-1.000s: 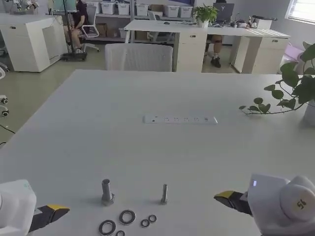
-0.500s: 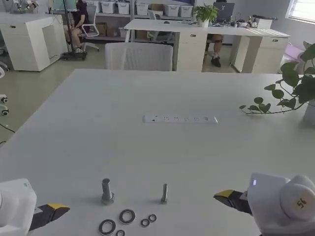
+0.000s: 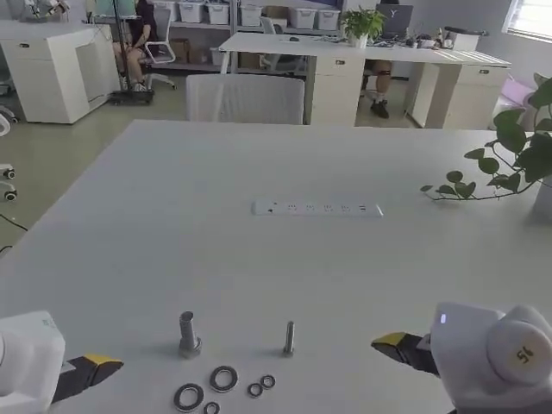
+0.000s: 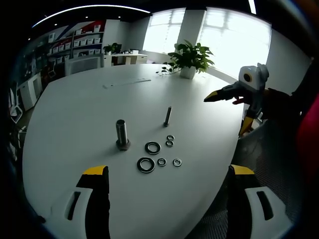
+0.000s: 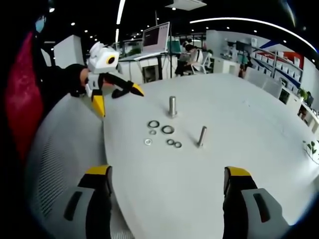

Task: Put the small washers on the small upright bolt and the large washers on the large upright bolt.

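**No movement in the last second: sorting not begun**

Left gripper point(image 4: 168, 171) at 9 o'clock of the washers, right gripper point(image 5: 167, 172) at 3 o'clock. Both hold position, jaws wide, empty.
Large washers point(image 3: 223, 378) and small washers point(image 3: 268, 381) (four, probably; tiny) lie loose on the table point(image 3: 259, 164).
Beyond: large bolt point(image 3: 187, 335) at 11 o'clock, small bolt point(image 3: 289, 339) at 1 o'clock, both bare.
Every washer remains to be placed.

In the head view the right gripper point(image 3: 401, 348) sits a shade farther toward 9 o'clock than a second ago, so its yellow jaw tip is slightly closer to the small upright bolt point(image 3: 289, 339). The number label point(image 3: 522, 354) on its round back has turned a little. The whole scene has crept toward 12 o'clock, which is the headset camera dipping.
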Tool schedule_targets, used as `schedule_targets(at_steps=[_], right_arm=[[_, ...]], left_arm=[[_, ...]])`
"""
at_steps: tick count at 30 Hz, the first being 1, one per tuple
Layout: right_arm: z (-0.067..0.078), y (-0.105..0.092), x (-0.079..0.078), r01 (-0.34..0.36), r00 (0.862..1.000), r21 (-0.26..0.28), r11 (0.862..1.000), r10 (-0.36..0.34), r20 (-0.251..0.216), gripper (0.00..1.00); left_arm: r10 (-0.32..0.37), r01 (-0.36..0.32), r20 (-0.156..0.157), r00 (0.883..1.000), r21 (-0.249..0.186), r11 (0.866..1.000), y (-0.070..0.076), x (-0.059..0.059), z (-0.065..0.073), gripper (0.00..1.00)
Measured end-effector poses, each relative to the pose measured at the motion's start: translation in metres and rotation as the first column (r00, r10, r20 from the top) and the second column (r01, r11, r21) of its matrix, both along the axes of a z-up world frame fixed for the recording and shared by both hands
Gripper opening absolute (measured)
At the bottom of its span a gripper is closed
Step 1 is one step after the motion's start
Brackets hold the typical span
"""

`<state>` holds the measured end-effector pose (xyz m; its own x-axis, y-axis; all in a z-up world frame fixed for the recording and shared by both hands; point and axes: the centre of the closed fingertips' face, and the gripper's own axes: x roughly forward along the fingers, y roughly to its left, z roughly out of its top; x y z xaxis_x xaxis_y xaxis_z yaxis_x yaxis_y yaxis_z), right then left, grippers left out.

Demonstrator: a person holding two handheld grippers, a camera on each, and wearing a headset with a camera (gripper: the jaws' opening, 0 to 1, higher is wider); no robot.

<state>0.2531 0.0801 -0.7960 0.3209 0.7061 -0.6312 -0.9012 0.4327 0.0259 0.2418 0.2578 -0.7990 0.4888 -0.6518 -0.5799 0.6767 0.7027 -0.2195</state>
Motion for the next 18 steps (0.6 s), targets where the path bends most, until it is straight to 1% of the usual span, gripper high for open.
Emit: schedule_targets(at_steps=[8, 11, 18], right_arm=[[0.000, 0.007, 0.002, -0.029, 1.000, -0.014, 0.999, 0.029, 0.000, 0.89], [-0.001, 0.011, 0.002, -0.047, 0.999, -0.030, 0.998, 0.047, 0.004, 0.89], [-0.001, 0.019, 0.005, -0.074, 0.997, -0.034, 0.997, 0.075, 0.000, 0.87]], left_arm=[[-0.001, 0.001, 0.001, 1.000, -0.005, 1.000, -0.001, -0.001, 0.000, 1.00], [0.001, -0.001, 0.002, 1.000, -0.009, 1.000, -0.001, -0.001, 0.001, 1.00], [0.001, 0.000, 0.005, 1.000, -0.008, 1.000, -0.002, -0.001, 0.002, 1.00]])
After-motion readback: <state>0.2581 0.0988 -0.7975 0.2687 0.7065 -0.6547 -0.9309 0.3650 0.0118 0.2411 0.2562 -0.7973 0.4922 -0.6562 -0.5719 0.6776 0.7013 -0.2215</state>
